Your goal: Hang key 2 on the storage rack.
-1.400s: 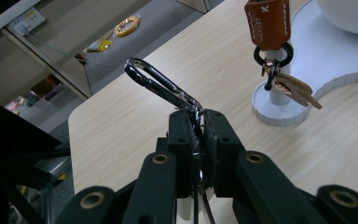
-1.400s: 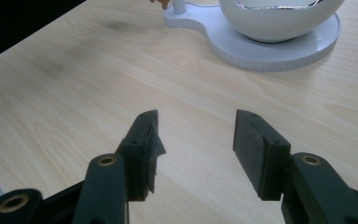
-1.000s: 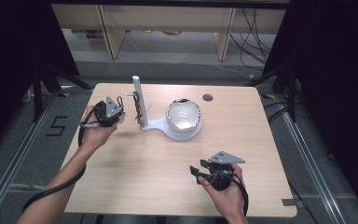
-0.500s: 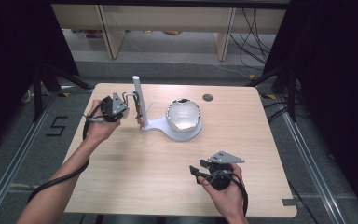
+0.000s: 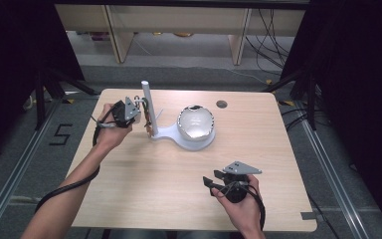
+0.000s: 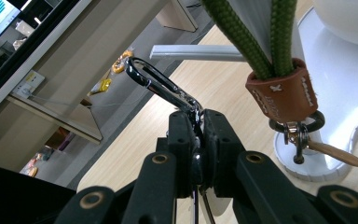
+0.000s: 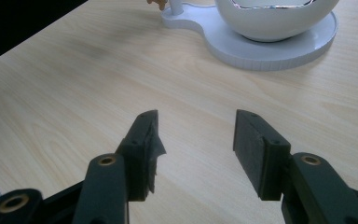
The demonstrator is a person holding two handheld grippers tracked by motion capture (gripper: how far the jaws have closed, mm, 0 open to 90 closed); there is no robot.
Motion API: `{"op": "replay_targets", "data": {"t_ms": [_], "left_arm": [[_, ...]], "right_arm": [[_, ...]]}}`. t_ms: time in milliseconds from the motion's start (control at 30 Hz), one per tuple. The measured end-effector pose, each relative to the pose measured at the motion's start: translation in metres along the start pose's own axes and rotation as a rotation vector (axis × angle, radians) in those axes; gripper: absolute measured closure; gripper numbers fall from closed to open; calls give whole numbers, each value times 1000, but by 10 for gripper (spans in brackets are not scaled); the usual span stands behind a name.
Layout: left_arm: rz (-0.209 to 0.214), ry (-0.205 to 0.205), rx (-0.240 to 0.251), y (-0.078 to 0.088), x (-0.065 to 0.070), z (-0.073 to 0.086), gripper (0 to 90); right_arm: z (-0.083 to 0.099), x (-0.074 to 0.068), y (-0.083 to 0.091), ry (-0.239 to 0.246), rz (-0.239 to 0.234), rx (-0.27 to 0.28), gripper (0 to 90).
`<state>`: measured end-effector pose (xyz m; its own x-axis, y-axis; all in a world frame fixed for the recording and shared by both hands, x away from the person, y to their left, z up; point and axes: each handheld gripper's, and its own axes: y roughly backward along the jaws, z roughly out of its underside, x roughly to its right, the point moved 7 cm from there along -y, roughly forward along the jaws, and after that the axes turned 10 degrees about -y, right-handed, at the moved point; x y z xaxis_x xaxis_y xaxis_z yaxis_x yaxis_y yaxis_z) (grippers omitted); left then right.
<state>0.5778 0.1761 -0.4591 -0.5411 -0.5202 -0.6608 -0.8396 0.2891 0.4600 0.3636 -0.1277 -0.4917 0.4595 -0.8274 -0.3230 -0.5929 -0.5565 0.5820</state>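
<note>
The left gripper (image 6: 198, 140) is clamped on a chrome carabiner (image 6: 161, 86) of a keychain with a green cord (image 6: 242, 37) and brown leather sleeve (image 6: 284, 95), right beside the white stand's post (image 5: 148, 107). Judged step: hanging it on the stand. Next, the cord's loop must settle securely before release. The right gripper (image 7: 196, 140) rests open and empty over the worktop (image 5: 144, 189).

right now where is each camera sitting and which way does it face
High view: above the person's side, looking forward and down on the table; both forearms, left gripper and right gripper show.
Left gripper view: rides the left gripper, looking along shut jaws clamping a metal carabiner beside the green cord.
Right gripper view: rides the right gripper, low over the table, open jaws facing the white stand.
All three views share the white stand.
</note>
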Motion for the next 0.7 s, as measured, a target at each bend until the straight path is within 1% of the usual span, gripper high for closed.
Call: {"op": "replay_targets", "data": {"t_ms": [33, 100, 133, 167, 200, 233, 333, 400, 433, 467, 500, 567, 600, 633, 700], "left_arm": [[1, -12, 1, -1, -1, 0, 815], [-1, -6, -1, -1, 0, 0, 815], [-1, -14, -5, -1, -1, 0, 815], [1, -6, -3, -2, 0, -1, 815], [0, -8, -2, -2, 0, -1, 815], [1, -27, -9, -2, -2, 0, 815], [-2, -25, -12, -3, -2, -1, 815], [-3, -16, -11, -3, -1, -1, 815], [-5, -33, -10, -3, -2, -1, 815], [-4, -38, -13, -3, -1, -2, 815], [-5, -43, -12, -4, -1, -2, 815], [-7, -41, -9, -5, -1, -2, 815], [-8, -44, -13, -4, -1, -2, 815], [-9, -55, -14, -5, -1, -2, 815], [-10, -66, -16, -5, -1, -3, 815]], "right_arm": [[0, 0, 0, 2, 4, 2, 510], [0, 0, 0, 0, 4, 1, 511], [0, 1, 0, 0, 4, 1, 511], [0, 0, -1, -4, -5, 10, 511], [0, 1, 0, 0, -3, 10, 511], [-1, 0, 0, -2, -6, 11, 511], [0, 0, 0, -3, -6, 12, 511], [0, 0, 0, -1, 5, 1, 511], [0, 0, 0, -4, -2, 3, 511], [1, -2, -2, -19, -22, 2, 511], [1, -2, -2, -16, -24, 3, 511], [1, -2, -2, -15, -22, 0, 511], [2, -3, -2, -26, -19, -3, 511], [1, -1, -2, -8, -7, 2, 511], [1, -1, -2, -3, -8, 5, 511]]}}
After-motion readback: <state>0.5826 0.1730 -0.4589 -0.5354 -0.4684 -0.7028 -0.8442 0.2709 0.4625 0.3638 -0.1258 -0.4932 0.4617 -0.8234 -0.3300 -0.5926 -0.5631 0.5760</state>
